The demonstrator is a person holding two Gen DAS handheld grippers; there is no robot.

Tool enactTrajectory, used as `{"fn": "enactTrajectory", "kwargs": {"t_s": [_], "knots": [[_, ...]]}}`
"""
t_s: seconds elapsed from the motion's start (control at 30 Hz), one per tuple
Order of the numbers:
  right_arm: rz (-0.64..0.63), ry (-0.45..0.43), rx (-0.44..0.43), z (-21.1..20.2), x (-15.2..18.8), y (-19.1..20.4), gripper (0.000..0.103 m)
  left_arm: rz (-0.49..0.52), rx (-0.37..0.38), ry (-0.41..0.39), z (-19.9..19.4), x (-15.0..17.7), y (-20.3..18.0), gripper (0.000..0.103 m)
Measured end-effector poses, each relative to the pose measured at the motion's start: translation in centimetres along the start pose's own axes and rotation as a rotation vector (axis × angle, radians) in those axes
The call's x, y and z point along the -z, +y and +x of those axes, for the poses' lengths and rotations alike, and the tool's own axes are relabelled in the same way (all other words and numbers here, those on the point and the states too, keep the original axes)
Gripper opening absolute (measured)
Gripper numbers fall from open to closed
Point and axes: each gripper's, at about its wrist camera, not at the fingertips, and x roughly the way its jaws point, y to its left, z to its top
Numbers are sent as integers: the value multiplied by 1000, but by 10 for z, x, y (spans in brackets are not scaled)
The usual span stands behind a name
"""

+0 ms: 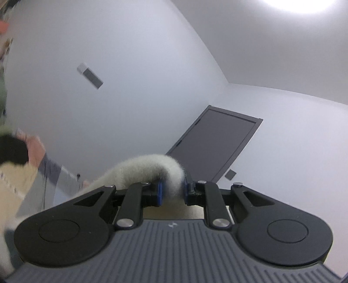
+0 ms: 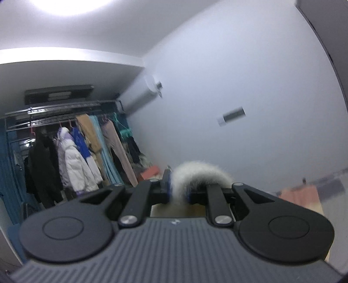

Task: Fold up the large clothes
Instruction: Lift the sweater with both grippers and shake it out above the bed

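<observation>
— Right, grippers seen?
— Two. Left gripper (image 1: 173,191) low centre of its view, clenched on one fuzzy white garment (image 1: 139,172). Right gripper (image 2: 179,191) low centre of its own view, likewise clamped on the same pale fleece (image 2: 202,174).
— Blue pads?
— Two per gripper, four counted; left pad (image 1: 160,192) pressed into the pile, right-view pad (image 2: 167,185) the same.
— Where the garment runs?
— Left view: arches up out of the jaws, trails down toward lower left. Right view: arches up, bends toward the right behind the linkage. Rest of it hidden below both cameras.
— Background, left view?
— One dark door (image 1: 215,145) right of centre, tilted. One small grey wall plate (image 1: 90,75) upper left. One ceiling light (image 1: 300,5) at top right. Blurred shapes along the left edge, too smeared to name.
— Right view?
— One clothes rack (image 2: 63,108) at left, roughly eight hanging garments, exact count unclear. One white puffer jacket (image 2: 74,161), one black coat (image 2: 42,165) beside it. One white cylinder (image 2: 143,93) high on the wall. One ceiling light (image 2: 69,4) top left.
</observation>
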Motion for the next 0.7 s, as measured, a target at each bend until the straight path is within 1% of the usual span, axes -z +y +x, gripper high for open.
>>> {"fn": "enactTrajectory", "kwargs": {"t_s": [0.07, 0.2, 0.3, 0.37, 0.43, 0.5, 0.57, 0.63, 0.7], "knots": [[-12, -12, -12, 5, -23, 8, 16, 6, 4, -10, 0, -27, -23, 20], [23, -42, -49, 17, -63, 11, 16, 9, 13, -25, 13, -66, -47, 21], [25, -41, -39, 39, -80, 7, 16, 21, -17, -38, 33, -79, -43, 21], [29, -15, -17, 63, -81, -2, 16, 25, -58, -40, 55, -79, -24, 21], [17, 29, 30, 95, -70, -13, 16, 51, -126, -28, 84, -67, 5, 21], [7, 85, 86, 130, -47, -31, 16, 56, -190, 1, 111, -52, 40, 21], [11, 147, 138, 166, -15, -64, 17, 49, -258, 43, 140, -33, 83, 21], [46, 202, 178, 198, 20, -99, 17, 49, -337, 89, 170, -11, 128, 21], [60, 245, 213, 229, 51, -130, 17, 16, -378, 122, 199, 12, 180, 21]]}}
